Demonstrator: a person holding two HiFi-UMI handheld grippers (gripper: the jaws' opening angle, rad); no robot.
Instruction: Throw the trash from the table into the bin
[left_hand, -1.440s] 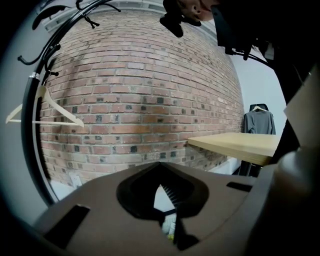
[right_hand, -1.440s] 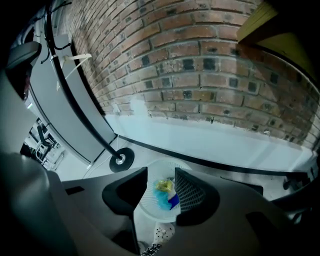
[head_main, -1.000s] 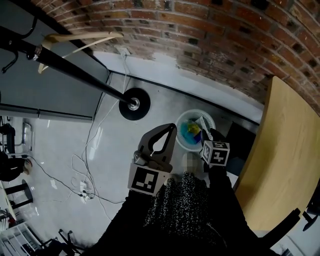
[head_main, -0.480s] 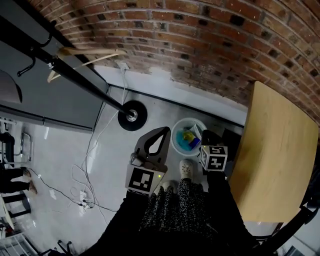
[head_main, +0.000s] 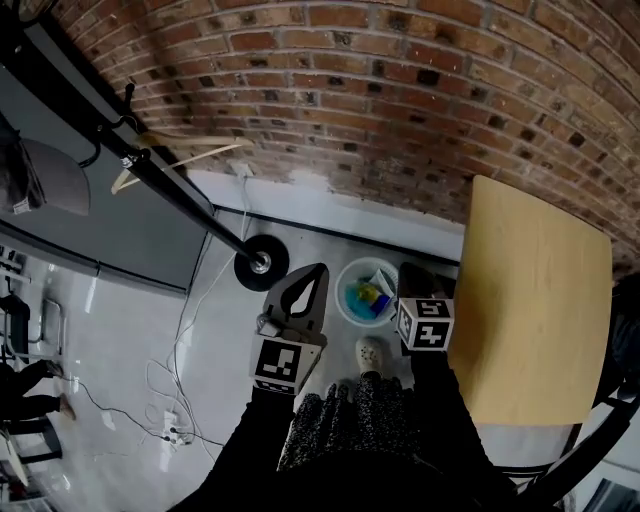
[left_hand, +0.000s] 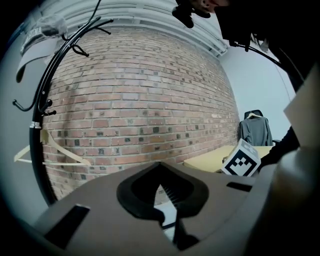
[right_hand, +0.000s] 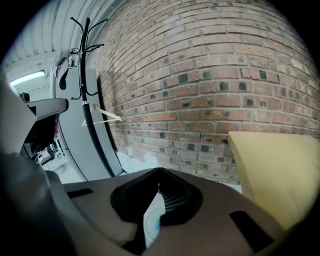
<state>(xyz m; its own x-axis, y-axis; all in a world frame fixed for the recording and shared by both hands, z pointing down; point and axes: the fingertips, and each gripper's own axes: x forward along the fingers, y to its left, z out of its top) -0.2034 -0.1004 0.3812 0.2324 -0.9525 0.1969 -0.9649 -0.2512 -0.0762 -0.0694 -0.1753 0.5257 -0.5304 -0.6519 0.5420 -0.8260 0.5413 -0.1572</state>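
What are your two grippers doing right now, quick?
Left gripper: closed, empty.
Right gripper: has just been closing, now shut, nothing between its jaws.

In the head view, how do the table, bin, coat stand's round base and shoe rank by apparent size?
Largest: table.
Then bin.
Then stand base, nearly the bin's size, so that pair is close.
Smallest: shoe.
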